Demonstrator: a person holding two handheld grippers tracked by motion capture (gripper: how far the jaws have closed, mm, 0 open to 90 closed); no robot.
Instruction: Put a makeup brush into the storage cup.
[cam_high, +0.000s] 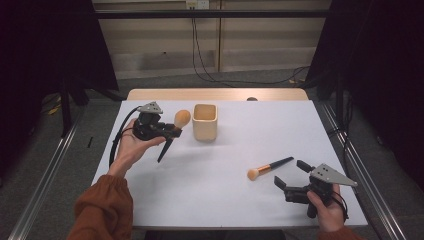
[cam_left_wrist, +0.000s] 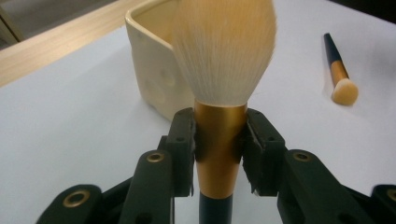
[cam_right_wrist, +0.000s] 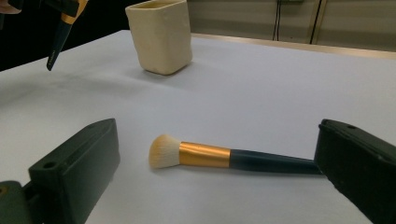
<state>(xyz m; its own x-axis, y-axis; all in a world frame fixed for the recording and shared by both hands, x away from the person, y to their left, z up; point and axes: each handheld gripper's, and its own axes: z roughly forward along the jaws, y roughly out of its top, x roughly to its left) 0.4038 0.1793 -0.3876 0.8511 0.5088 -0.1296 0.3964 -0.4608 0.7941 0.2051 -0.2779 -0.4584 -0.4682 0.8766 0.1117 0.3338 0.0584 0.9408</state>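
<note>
light: even, overhead | surround: dark | shadows: soft | glare: none | blur: near jaws soft

The high view looks forward and down on the whole desk (cam_high: 220, 200). The left gripper view sits close behind its claw (cam_left_wrist: 219, 140), facing the cup (cam_left_wrist: 154, 60). The right gripper view looks low across the desk; all three share the cup.
</note>
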